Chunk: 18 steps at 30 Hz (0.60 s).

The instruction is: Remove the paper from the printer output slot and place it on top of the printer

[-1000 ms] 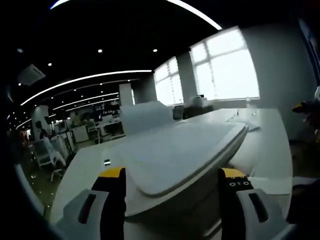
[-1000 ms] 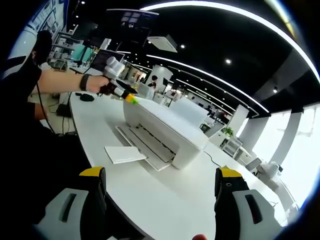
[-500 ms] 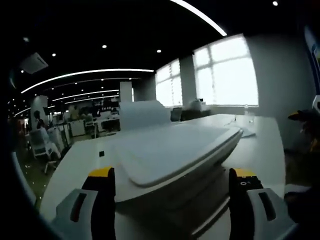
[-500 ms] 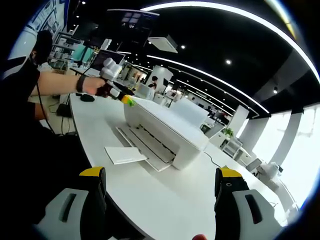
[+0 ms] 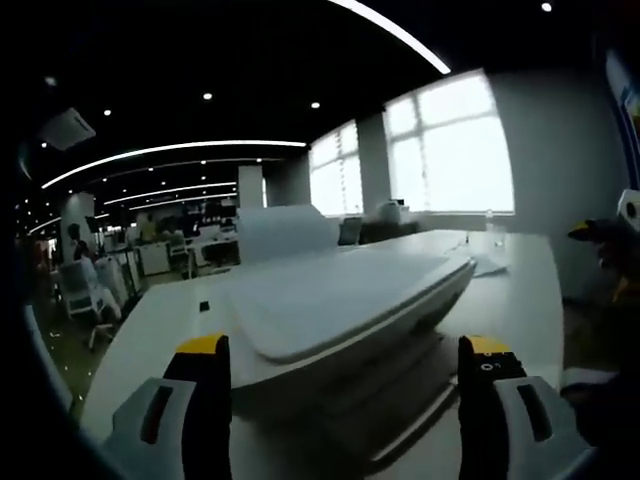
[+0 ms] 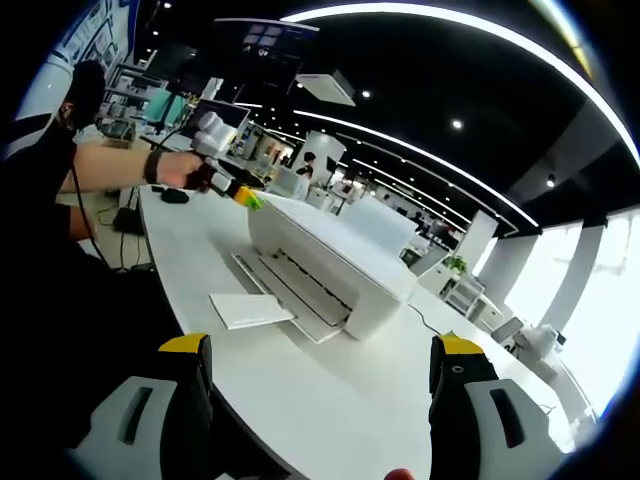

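Note:
A white printer (image 6: 335,255) stands on a long white table (image 6: 330,390). A white sheet of paper (image 6: 250,308) lies at the front end of its output tray (image 6: 300,295). In the right gripper view, my left gripper (image 6: 235,190), held in a hand, hovers just off the printer's far corner, apart from the paper. My right gripper (image 6: 322,400) hangs open well in front of the table edge with nothing in it. In the left gripper view, the printer's closed lid (image 5: 340,295) lies close ahead, beyond my open left gripper (image 5: 345,400).
A person's arm (image 6: 105,165) reaches in from the left. A dark mouse (image 6: 173,195) and a monitor (image 6: 205,115) sit at the table's far end. A cable (image 6: 425,318) trails beside the printer. Office desks and chairs stand beyond.
My left gripper has drawn back a little from the printer's corner and its jaws have spread wider. The right gripper and the paper have stayed where they were.

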Each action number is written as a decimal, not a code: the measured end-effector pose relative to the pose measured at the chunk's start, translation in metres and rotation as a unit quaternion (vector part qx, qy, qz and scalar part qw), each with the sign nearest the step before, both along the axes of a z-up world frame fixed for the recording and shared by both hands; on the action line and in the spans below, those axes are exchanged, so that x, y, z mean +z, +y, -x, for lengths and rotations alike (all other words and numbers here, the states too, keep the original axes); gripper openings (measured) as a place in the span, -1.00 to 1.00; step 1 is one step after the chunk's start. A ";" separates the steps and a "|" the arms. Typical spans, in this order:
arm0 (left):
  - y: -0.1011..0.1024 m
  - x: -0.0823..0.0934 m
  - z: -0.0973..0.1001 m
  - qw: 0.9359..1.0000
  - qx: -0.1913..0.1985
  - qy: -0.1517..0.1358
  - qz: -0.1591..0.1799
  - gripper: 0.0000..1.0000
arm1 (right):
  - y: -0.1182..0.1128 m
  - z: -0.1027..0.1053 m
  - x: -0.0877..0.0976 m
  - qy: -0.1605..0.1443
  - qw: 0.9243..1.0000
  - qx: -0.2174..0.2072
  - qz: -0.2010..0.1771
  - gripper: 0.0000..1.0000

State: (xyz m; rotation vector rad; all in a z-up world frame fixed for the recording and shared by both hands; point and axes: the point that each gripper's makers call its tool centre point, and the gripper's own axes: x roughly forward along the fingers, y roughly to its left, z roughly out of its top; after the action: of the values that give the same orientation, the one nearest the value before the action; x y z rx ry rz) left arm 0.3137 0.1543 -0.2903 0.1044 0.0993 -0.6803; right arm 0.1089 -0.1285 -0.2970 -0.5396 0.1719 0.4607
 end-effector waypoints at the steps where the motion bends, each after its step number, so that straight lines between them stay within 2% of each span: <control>1: 0.000 0.000 0.001 1.000 -0.001 0.000 0.000 0.94 | 0.000 0.000 0.000 0.000 1.000 0.001 0.000 0.70; 18: 0.007 -0.001 0.017 1.000 0.000 -0.013 -0.007 0.93 | 0.003 -0.001 -0.001 0.000 1.000 0.004 -0.003 0.70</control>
State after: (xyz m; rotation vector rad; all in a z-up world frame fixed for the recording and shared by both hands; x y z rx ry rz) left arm 0.2966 0.1611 -0.2916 0.1272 0.0794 -0.6773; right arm 0.1095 -0.1250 -0.2979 -0.5339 0.1670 0.4696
